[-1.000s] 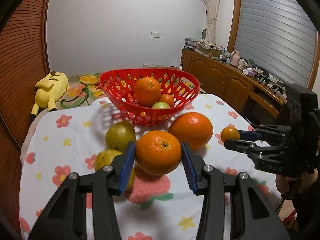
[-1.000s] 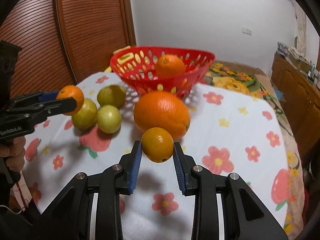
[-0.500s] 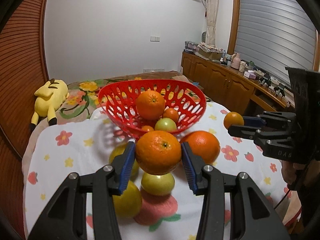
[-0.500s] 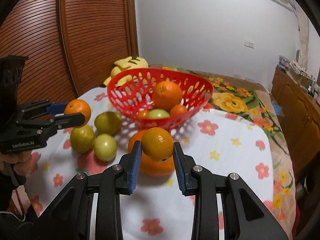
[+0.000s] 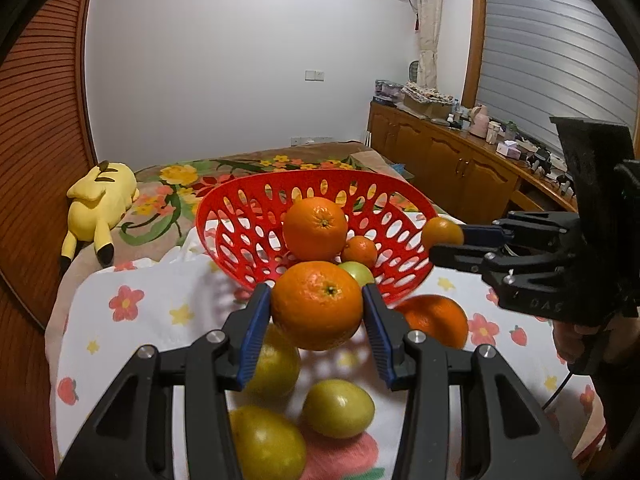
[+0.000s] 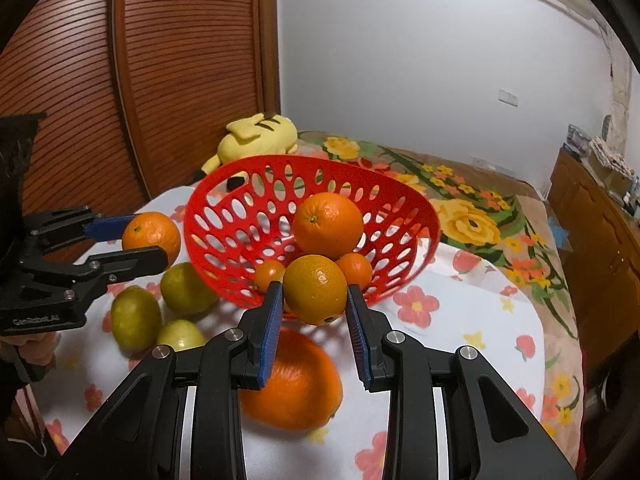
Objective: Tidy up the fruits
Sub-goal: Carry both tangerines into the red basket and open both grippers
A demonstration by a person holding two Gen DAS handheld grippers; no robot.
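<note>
My left gripper (image 5: 317, 314) is shut on a large orange (image 5: 316, 304), held above the table just in front of the red basket (image 5: 240, 208). My right gripper (image 6: 314, 306) is shut on a small orange (image 6: 315, 289), also raised at the red basket's (image 6: 224, 216) near rim. The basket holds a big orange (image 5: 315, 227), small oranges and a green fruit. The right gripper also shows in the left wrist view (image 5: 452, 246), at the basket's right rim. The left gripper also shows in the right wrist view (image 6: 140, 248).
On the flowered tablecloth (image 5: 132, 328) below lie three green fruits (image 5: 338, 408) and one large orange (image 6: 296, 384). A yellow plush toy (image 5: 102, 200) lies on the bed behind. A wooden sideboard (image 5: 452, 164) stands at the right.
Both grippers have risen and moved toward the basket, each still holding its orange. The loose fruits on the cloth now lie below and behind the fingertips.
</note>
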